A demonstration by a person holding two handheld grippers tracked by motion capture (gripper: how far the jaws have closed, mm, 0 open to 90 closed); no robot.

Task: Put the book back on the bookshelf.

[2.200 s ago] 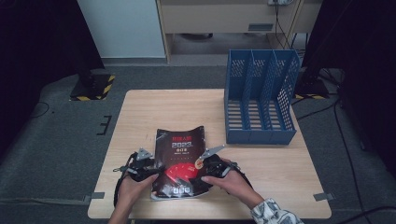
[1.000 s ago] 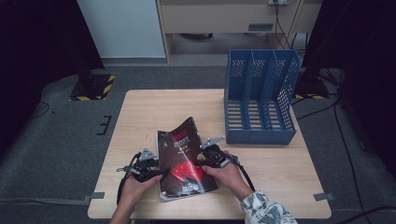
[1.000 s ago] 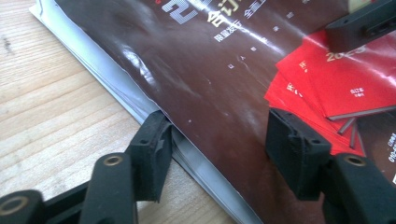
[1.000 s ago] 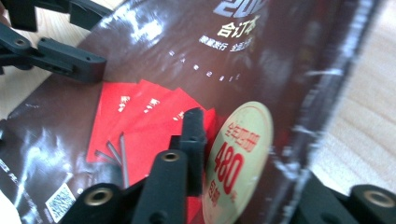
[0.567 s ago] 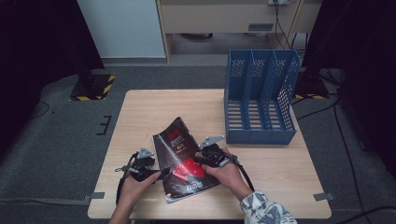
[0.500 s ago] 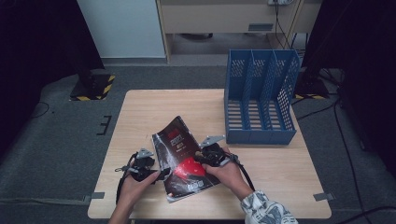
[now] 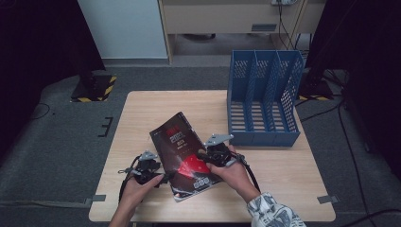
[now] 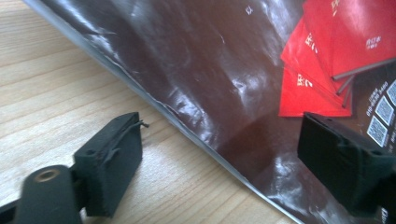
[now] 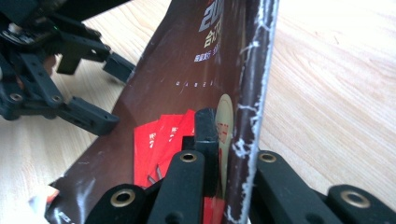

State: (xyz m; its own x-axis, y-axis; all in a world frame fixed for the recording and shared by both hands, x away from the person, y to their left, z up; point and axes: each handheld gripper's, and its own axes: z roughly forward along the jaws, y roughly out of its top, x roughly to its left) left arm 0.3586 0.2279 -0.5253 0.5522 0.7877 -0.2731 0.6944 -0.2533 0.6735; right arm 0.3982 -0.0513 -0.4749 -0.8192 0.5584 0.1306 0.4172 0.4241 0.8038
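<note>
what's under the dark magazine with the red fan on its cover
Bare wooden table shows beneath the magazine's lifted edge, which the right gripper clamps. Whatever lies under its lower part is covered.

Glossy, creased dark paper cover on the booklet (image 7: pixel 186 157), spine worn white and cracked; pale wood-grain surface (image 7: pixel 156 108), smooth and matt; matt black plastic tongs (image 8: pixel 224 163) with rough pads; blue perforated plastic file rack (image 7: pixel 263 97); grey carpeted floor (image 7: pixel 61 137).
</note>
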